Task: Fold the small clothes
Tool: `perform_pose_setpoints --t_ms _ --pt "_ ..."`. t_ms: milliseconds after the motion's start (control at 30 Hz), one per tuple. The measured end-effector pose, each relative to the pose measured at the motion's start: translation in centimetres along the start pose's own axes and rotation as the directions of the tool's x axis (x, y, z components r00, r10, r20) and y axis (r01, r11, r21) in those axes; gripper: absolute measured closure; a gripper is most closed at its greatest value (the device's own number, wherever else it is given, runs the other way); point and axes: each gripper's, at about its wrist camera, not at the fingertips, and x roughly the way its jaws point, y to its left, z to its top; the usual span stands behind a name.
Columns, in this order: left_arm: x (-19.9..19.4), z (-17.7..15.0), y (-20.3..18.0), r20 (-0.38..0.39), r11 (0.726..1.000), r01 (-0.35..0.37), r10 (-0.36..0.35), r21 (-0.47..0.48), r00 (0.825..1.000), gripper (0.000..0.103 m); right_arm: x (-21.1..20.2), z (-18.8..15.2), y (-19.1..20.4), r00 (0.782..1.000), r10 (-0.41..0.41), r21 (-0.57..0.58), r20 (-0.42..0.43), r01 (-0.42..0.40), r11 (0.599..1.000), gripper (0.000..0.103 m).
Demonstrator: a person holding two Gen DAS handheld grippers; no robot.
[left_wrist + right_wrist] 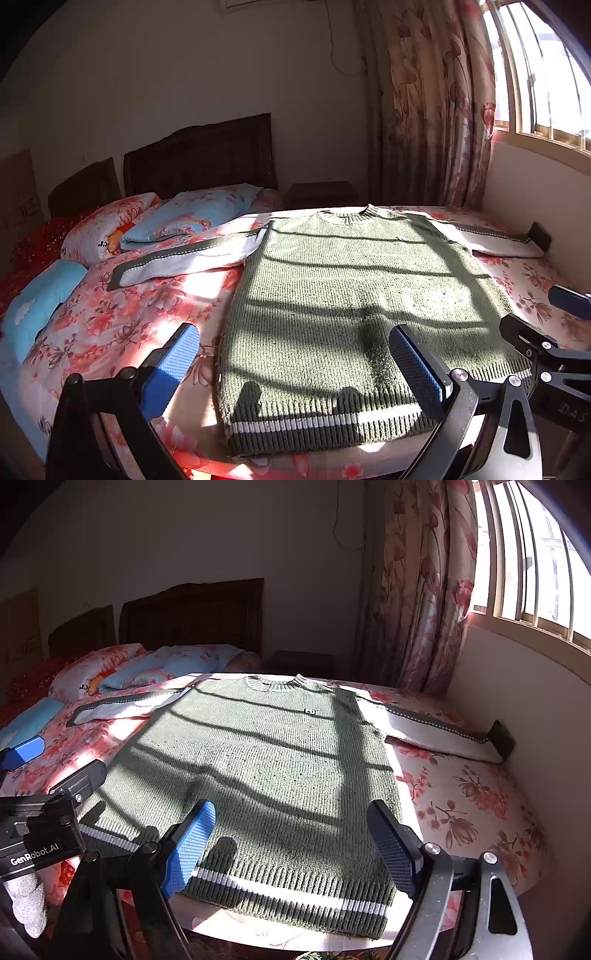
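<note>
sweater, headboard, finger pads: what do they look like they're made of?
Sweater: chunky ribbed knit, probably wool or acrylic; the vertical ribs and matte nap are plain to see. Headboard: dark carved wood by the look of it, low sheen. The left gripper and right gripper have blue pads with a fine grid texture, likely rubber or moulded plastic; I can't tell which.

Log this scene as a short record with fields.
garment: green sweater, flat on the bed, unfolded
sleeves: both spread out sideways
hem: nearest the grippers
left gripper: open, above the hem's left part, holding nothing
right gripper: open, above the hem, holding nothing
pillows: at the headboard end
</note>
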Motion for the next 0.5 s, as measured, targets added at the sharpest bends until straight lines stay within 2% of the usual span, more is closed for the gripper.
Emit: perform_pose_setpoints --t_ms 333,433,500 --pt "0.8 -0.4 -0.2 -0.021 1.0 0.006 -0.006 0.014 1.0 0.0 0.8 -0.5 -0.6 1.0 0.005 0.02 -0.016 -0.004 1.0 0.017" --pt "2.2 -0.3 -0.5 -0.062 0.999 0.016 -0.014 0.032 0.998 0.0 2.2 -0.6 -1.5 0.998 0.008 0.046 -0.059 -0.006 0.999 0.017" --pt "4.0 0.1 -1.1 -0.116 0.998 0.024 -0.017 0.061 0.993 0.0 3.6 -0.6 -3.0 0.995 0.015 0.091 -0.1 -0.006 0.996 0.017"
